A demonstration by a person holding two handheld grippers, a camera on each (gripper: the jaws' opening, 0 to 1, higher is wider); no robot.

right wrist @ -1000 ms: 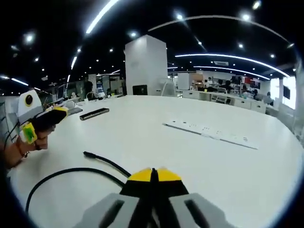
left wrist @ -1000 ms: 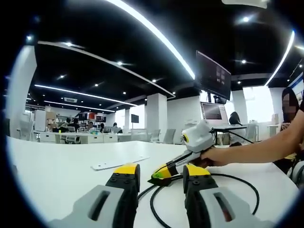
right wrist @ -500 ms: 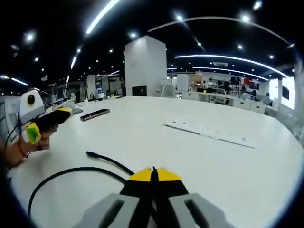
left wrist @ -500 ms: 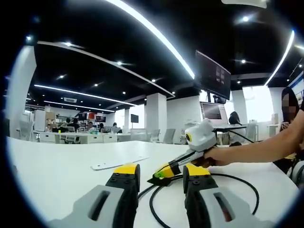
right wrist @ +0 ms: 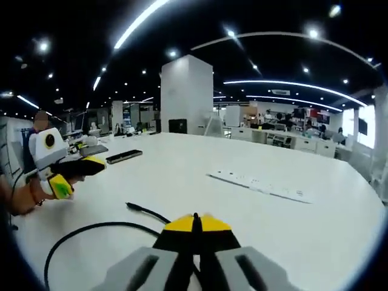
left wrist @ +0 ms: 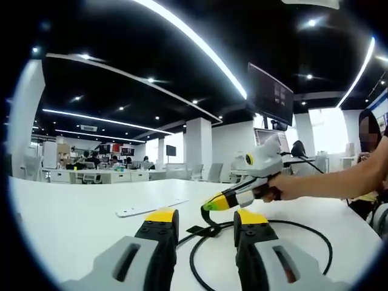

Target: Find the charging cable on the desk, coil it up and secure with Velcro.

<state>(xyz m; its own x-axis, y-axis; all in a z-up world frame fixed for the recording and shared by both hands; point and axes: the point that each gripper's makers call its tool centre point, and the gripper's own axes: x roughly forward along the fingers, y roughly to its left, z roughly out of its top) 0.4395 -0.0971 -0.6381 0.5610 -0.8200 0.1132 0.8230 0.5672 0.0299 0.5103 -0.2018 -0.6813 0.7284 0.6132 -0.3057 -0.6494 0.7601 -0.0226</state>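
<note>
The black charging cable (left wrist: 324,239) lies in a loose loop on the white desk (left wrist: 73,218). One part of it rises to my right gripper (left wrist: 213,204), which comes in from the right in a person's hand and is shut on it a little above the desk. A small black Velcro tab (left wrist: 197,230) hangs on the cable just below that grip. My left gripper (left wrist: 206,216) stands open, low over the desk, with that lifted part just beyond its jaws. In the right gripper view, the cable (right wrist: 91,229) curves out from under my shut right gripper (right wrist: 195,222), and its plug end (right wrist: 131,206) rests on the desk. My left gripper (right wrist: 76,174) is open at the left.
A white power strip (right wrist: 260,185) lies flat on the desk, also seen as the white power strip (left wrist: 151,208) beyond my left jaw. A dark slim device (right wrist: 124,156) lies farther back. Office desks, pillars and monitors stand behind the desk.
My right gripper has risen from the desk, taking the held part of the cable and its Velcro tab up with it. The left gripper has stayed put.
</note>
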